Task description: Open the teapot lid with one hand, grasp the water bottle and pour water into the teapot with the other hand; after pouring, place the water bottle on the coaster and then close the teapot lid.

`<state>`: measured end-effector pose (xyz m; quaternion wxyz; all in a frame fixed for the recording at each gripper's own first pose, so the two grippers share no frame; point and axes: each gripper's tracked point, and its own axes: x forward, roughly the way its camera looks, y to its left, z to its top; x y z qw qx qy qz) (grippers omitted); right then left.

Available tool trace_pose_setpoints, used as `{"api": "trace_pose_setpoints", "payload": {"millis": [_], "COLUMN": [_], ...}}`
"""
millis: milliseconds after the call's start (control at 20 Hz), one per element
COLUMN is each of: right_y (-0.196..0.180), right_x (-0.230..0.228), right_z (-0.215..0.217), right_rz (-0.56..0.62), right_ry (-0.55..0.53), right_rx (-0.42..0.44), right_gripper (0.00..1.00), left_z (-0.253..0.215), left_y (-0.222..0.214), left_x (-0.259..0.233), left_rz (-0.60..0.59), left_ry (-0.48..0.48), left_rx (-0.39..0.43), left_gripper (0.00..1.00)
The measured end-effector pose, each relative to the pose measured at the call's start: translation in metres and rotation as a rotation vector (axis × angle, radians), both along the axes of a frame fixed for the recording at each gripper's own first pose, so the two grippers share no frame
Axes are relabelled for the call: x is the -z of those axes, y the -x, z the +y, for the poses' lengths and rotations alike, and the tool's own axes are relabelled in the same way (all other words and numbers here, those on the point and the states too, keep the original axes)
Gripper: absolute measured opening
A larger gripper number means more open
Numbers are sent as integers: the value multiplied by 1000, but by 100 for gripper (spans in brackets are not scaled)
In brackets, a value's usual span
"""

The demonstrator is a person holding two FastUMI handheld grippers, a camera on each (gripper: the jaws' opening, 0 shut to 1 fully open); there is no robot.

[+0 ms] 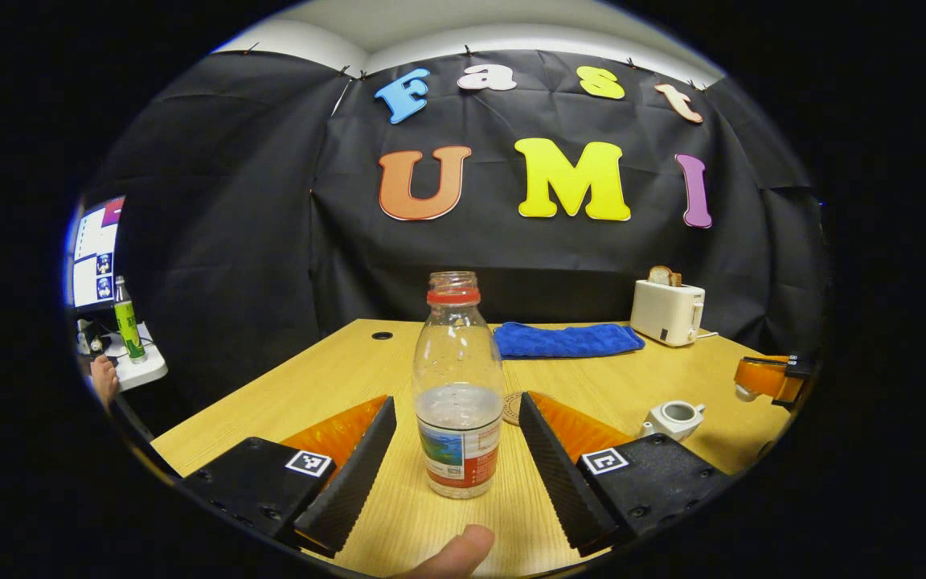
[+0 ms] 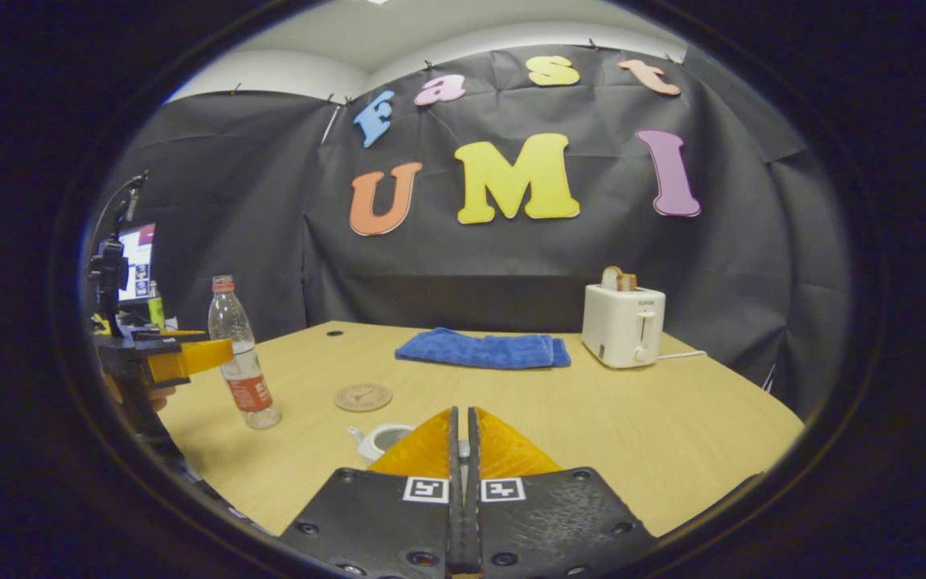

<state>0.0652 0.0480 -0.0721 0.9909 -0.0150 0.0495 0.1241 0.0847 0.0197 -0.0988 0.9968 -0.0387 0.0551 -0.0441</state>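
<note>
From my left gripper view, my left gripper (image 1: 456, 438) has its fingers spread wide apart, and the water bottle (image 1: 458, 386) stands upright on the wooden table (image 1: 334, 378) in the gap between them, capless and partly filled, touched by neither finger. My thumb tip (image 1: 453, 555) shows at the bottom edge. Just behind the bottle to its right peeks the round coaster (image 1: 513, 408); farther back lies a blue cloth (image 1: 566, 339), then a white toaster (image 1: 667, 310). The teapot (image 1: 674, 419) sits with its lid off, beyond my right-hand finger. In my right gripper view, the bottle stands far left, the coaster right of it, and my right gripper (image 2: 463, 430) has its fingers pressed together, hovering just over the open teapot; whether a lid sits between them I cannot tell.
</note>
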Motion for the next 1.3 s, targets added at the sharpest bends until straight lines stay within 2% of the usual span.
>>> {"api": "trace_pose_setpoints", "payload": {"millis": [100,250,400,500,550,600,750,900,1100,1300], "right_y": [3,5,5,2,2,2,1,3,3,1], "right_x": [-4,-3,-7,-6,-7,-9,-12,-14,-16,-20], "right_z": [-10,-18,-22,-28,-30,-31,-37,-39,-46,-54], "right_rz": [-13,-13,-22,-23,-24,-25,-35,-47,-55,-60], "right_ry": [-4,-12,-19,-21,-24,-29,-24,-6,16,33], "right_rx": [12,36,42,52,59,63,80,89,103,122], "right_gripper": [0,0,0,0,0,0,0,0,0,0], "left_z": [-4,-1,-9,-7,-8,-8,-17,-21,-26,-35], "left_y": [-10,-24,-31,-39,-38,-36,-30,-25,-22,-24], "left_x": [9,17,21,26,29,26,28,24,12,12], "left_rz": [-22,-50,-45,-30,-19,-28,3,20,18,36], "left_ry": [12,33,60,51,49,48,46,-62,-289,-488], "left_rx": [31,30,63,55,59,61,82,69,30,32], "left_gripper": [97,97,97,96,92,82,80,80,79,79]}}
